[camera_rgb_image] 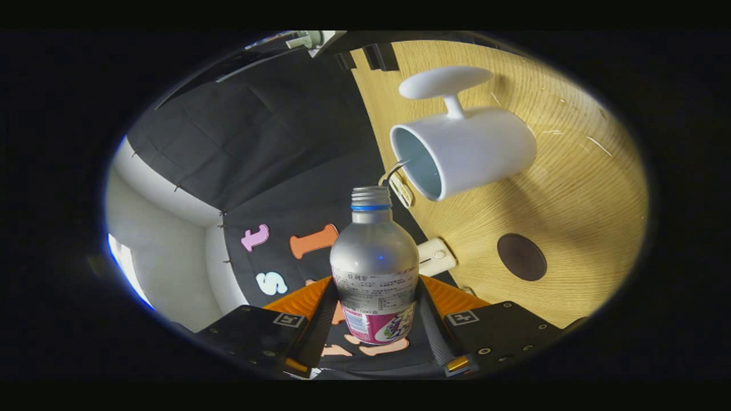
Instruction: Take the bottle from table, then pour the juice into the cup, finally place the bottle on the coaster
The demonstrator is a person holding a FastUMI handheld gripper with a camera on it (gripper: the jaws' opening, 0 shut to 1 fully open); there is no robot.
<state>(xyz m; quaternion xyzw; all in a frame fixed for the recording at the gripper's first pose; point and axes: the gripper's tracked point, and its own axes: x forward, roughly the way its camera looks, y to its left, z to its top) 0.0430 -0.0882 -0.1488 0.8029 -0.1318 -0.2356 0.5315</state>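
Wood-grain bench [571, 188] appears tilted steeply in the rolled view. On it: white cup [465, 151] with a broad flat handle, and a dark round coaster [521, 257] well apart from the cup. A small pale plastic fitting [437, 257] sits at the bench edge, near the bottle's shoulder. Hand-held gripper [374, 319] clamped on the bottle [374, 268], both fingers pressing its labelled lower body. Bottle is silvery metal, rounded shoulder, threaded open neck with blue ring, mouth just short of the cup's rim.
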